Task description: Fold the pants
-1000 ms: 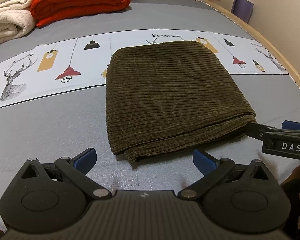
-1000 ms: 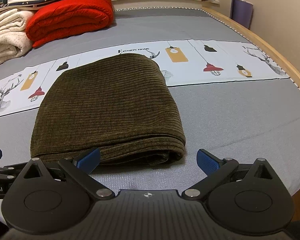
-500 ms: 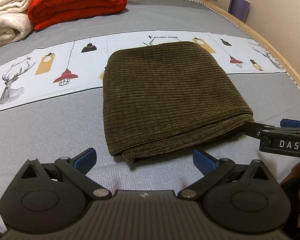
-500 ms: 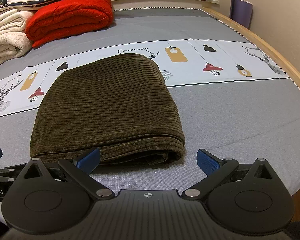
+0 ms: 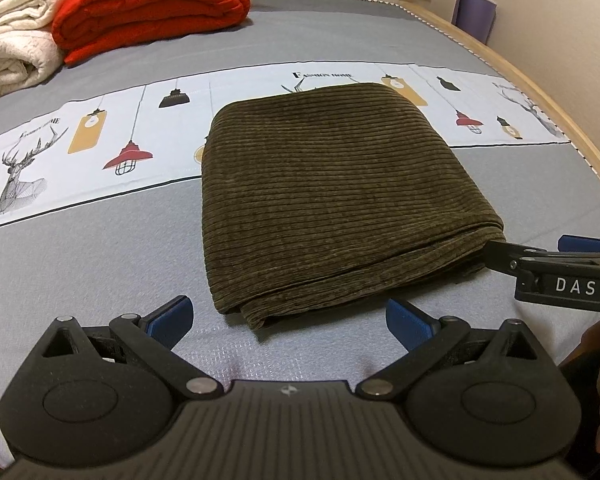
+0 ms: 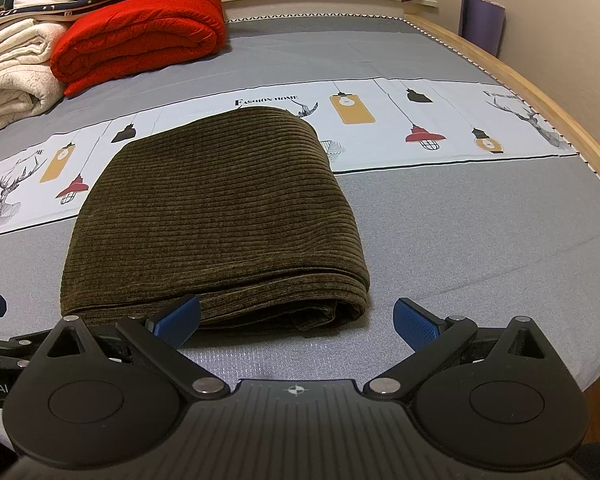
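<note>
Left wrist view: the pants lie folded into a compact stack mid-bed, at 12 o'clock from the left tongs, which are spread wide and empty. The right tongs, equally released, sit just short of the near edge. Judged finished; back both straight off without snagging the loose layers at 6 o'clock.

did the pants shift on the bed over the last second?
No. The folded corduroy pants cover the same printed strip on the bedsheet, far corner by the FASHION HOME lettering as before.
</note>
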